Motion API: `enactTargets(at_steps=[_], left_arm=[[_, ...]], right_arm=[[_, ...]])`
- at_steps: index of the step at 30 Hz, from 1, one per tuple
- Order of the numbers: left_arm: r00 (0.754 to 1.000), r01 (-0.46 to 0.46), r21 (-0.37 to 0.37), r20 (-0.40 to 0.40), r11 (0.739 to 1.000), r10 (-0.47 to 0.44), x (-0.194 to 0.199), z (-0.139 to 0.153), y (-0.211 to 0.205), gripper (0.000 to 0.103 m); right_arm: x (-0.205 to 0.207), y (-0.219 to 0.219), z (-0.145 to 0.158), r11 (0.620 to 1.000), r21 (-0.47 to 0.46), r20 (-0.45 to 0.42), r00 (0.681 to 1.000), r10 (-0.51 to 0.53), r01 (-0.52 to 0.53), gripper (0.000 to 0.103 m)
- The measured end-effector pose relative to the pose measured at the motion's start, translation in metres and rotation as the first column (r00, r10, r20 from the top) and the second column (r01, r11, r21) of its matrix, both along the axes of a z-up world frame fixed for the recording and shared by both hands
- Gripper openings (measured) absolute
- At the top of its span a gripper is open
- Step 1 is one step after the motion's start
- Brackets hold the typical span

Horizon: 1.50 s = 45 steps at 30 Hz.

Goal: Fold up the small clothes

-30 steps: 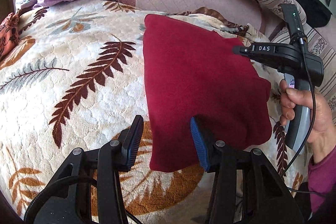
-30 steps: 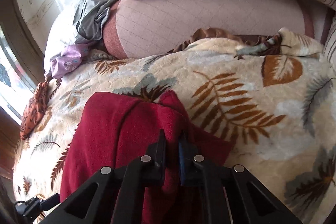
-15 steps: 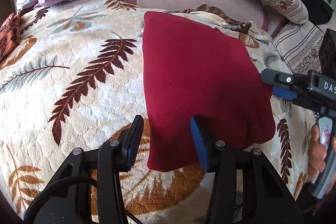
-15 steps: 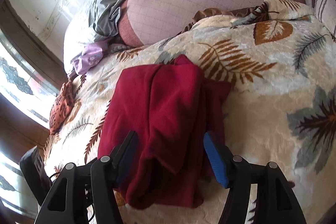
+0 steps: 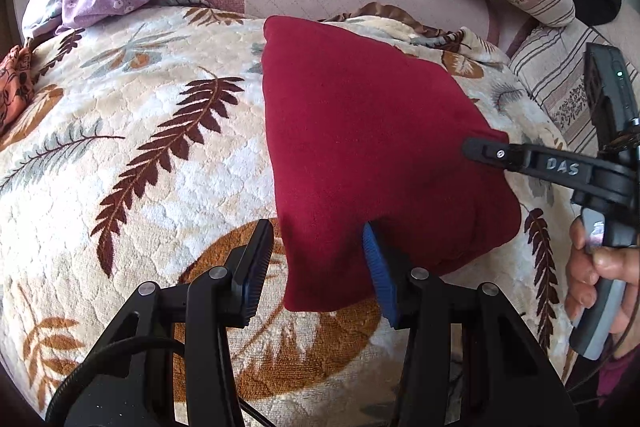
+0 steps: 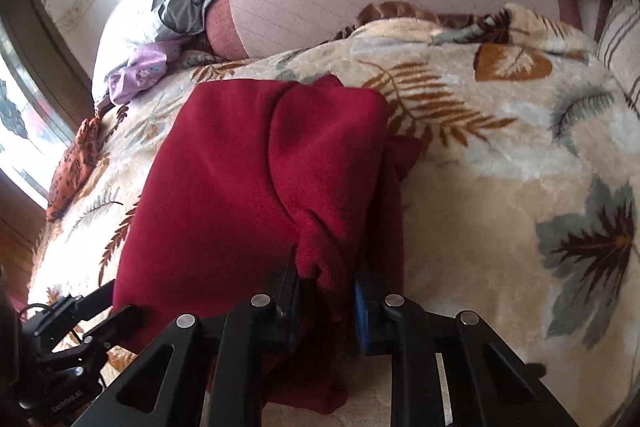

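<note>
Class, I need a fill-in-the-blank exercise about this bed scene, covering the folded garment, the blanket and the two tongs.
1. The folded fleece garment is dark ____ in colour.
2. It lies on a plush cream blanket printed with ____.
3. The right tongs have been closing on a fold of the ____.
4. The left tongs stand ____, straddling the garment's near corner without pinching it.

Missing words: red; leaves; garment; open
</note>
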<state>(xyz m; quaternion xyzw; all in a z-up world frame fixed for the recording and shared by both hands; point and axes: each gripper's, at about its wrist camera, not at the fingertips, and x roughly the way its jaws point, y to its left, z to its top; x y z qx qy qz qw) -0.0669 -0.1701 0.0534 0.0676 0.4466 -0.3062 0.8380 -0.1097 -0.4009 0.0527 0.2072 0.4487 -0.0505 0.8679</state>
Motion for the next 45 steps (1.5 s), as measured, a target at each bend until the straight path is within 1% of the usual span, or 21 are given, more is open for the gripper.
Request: enactTargets(at_steps=[1, 2, 4, 6, 9, 12, 14, 16, 17, 20, 22, 24, 26, 29, 33, 34, 36, 37, 38, 41, 45], left_arm=[[1.0, -0.004, 0.002, -0.001, 1.0, 0.004, 0.001, 0.0, 0.001, 0.046], [1.0, -0.01, 0.001, -0.004, 1.0, 0.01, 0.002, -0.001, 0.002, 0.046], [1.0, -0.013, -0.008, -0.017, 1.0, 0.013, 0.004, -0.001, 0.002, 0.046], [1.0, -0.017, -0.013, -0.023, 1.0, 0.017, 0.005, -0.001, 0.003, 0.046], [0.999, -0.022, -0.016, -0.027, 1.0, 0.022, 0.005, -0.001, 0.003, 0.046], [1.0, -0.023, -0.012, -0.02, 1.0, 0.022, 0.004, -0.001, 0.002, 0.046], [0.999, -0.022, -0.017, -0.023, 1.0, 0.022, 0.004, 0.0, 0.004, 0.046], [1.0, -0.02, -0.026, -0.025, 0.999, 0.02, 0.002, 0.002, 0.006, 0.046], [1.0, -0.017, -0.027, -0.02, 0.999, 0.016, 0.001, 0.003, 0.006, 0.046], [1.0, -0.008, -0.011, -0.013, 1.0, 0.008, 0.001, 0.001, 0.002, 0.046], [1.0, -0.009, -0.003, -0.024, 1.0, 0.009, 0.001, -0.003, 0.001, 0.046], [1.0, -0.011, -0.004, -0.023, 1.0, 0.011, 0.001, -0.004, 0.002, 0.046], [1.0, -0.012, -0.002, -0.015, 1.0, 0.012, 0.0, -0.002, 0.003, 0.046], [1.0, -0.02, -0.004, -0.013, 1.0, 0.02, 0.002, -0.001, 0.003, 0.046], [0.999, -0.03, -0.006, -0.012, 1.0, 0.03, 0.003, 0.001, 0.004, 0.046], [0.999, -0.031, -0.005, -0.009, 0.999, 0.031, 0.003, 0.001, 0.004, 0.046], [0.999, -0.034, -0.002, -0.001, 0.999, 0.034, 0.003, 0.003, 0.004, 0.046], [0.999, -0.036, 0.0, 0.005, 0.999, 0.036, 0.003, 0.003, 0.005, 0.046], [0.999, -0.037, 0.001, 0.012, 0.999, 0.037, 0.003, 0.004, 0.005, 0.046], [0.999, -0.044, 0.006, 0.03, 0.999, 0.043, 0.005, 0.006, 0.005, 0.046], [0.999, -0.04, 0.001, 0.021, 0.999, 0.04, 0.007, 0.004, 0.005, 0.046]], right_arm=[[-0.005, -0.003, 0.003, 0.999, 0.036, 0.021, 1.0, -0.011, 0.011, 0.025], [-0.01, -0.005, 0.008, 0.997, 0.074, 0.035, 0.999, -0.024, 0.022, 0.036], [-0.026, -0.008, 0.017, 0.989, 0.137, 0.05, 0.997, -0.063, 0.055, 0.047], [-0.04, -0.001, 0.025, 0.983, 0.183, 0.086, 0.996, -0.026, 0.01, 0.048], [-0.056, 0.021, 0.03, 0.983, 0.174, 0.114, 0.993, 0.044, -0.064, 0.047], [-0.055, 0.039, 0.021, 0.977, 0.168, 0.127, 0.986, 0.11, -0.13, 0.046], [-0.047, 0.049, 0.012, 0.982, 0.113, 0.094, 0.985, 0.143, -0.153, 0.018], [-0.046, 0.048, 0.014, 0.985, 0.091, 0.092, 0.986, 0.139, -0.147, 0.009], [-0.05, 0.046, 0.02, 0.984, 0.093, 0.102, 0.984, 0.145, -0.154, 0.008], [-0.056, 0.045, 0.024, 0.988, -0.013, 0.057, 0.987, 0.153, -0.152, 0.008], [-0.054, 0.043, 0.005, 0.99, 0.005, -0.001, 0.99, 0.141, -0.141, 0.008], [-0.053, 0.045, -0.005, 0.991, -0.001, -0.022, 0.991, 0.136, -0.136, 0.008], [-0.055, 0.044, -0.003, 0.992, 0.002, -0.015, 0.992, 0.129, -0.129, 0.008], [-0.062, 0.038, 0.011, 0.993, 0.031, -0.005, 0.993, 0.115, -0.115, 0.009], [-0.068, 0.037, 0.039, 0.996, 0.035, 0.068, 0.994, 0.085, -0.087, 0.013], [-0.066, 0.037, 0.046, 0.997, 0.026, 0.089, 0.993, 0.077, -0.079, 0.017], [-0.055, 0.04, 0.054, 0.997, -0.005, 0.1, 0.992, 0.08, -0.08, 0.029], [-0.048, 0.042, 0.055, 0.997, -0.03, 0.099, 0.992, 0.078, -0.075, 0.037], [-0.041, 0.045, 0.056, 0.996, -0.05, 0.102, 0.992, 0.078, -0.073, 0.039], [-0.02, 0.047, 0.051, 0.994, -0.077, 0.093, 0.992, 0.081, -0.074, 0.039], [0.0, 0.044, 0.037, 0.991, -0.12, 0.065, 0.996, 0.065, -0.057, 0.039]])
